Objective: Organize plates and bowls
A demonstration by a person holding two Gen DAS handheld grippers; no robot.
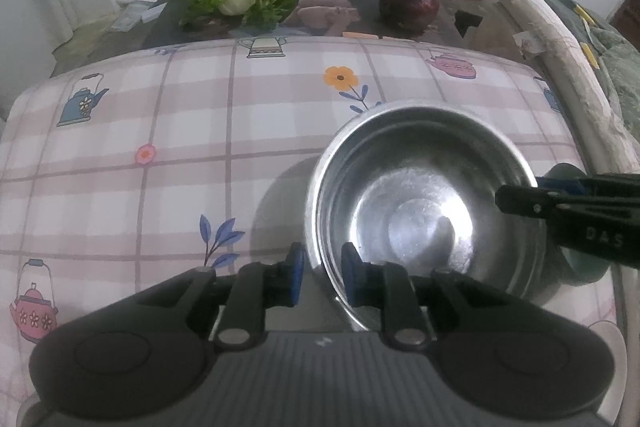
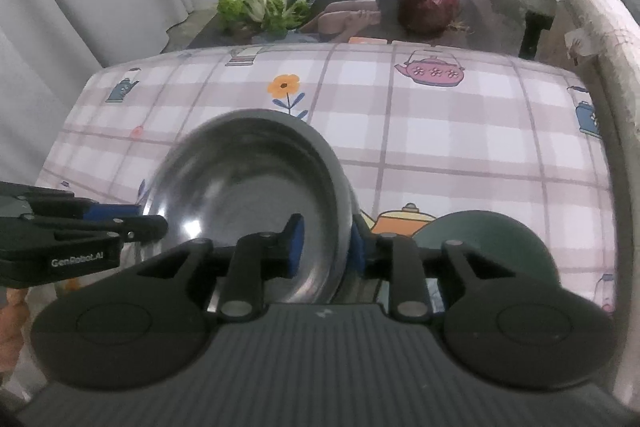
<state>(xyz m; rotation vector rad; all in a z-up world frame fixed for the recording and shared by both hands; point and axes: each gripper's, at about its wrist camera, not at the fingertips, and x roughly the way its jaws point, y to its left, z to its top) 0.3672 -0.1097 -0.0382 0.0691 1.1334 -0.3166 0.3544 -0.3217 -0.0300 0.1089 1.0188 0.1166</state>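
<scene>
The steel bowl (image 1: 420,195) sits near the right side of the table (image 1: 160,167), towards its near edge, with a green bowl (image 2: 480,231) just beside it at the near right corner. The left claw (image 1: 324,273) is narrow, nipping the bowl's rim. On the opposite side, the right claw (image 2: 326,247) straddles the rim with its inner pad apart from the wall, so it is not holding. This looks like the set-down step. Next, both claws need to clear the rim and lift away without tipping the bowl.

Dim, fisheye-warped, glare on bowl (image 1: 424,203)
</scene>
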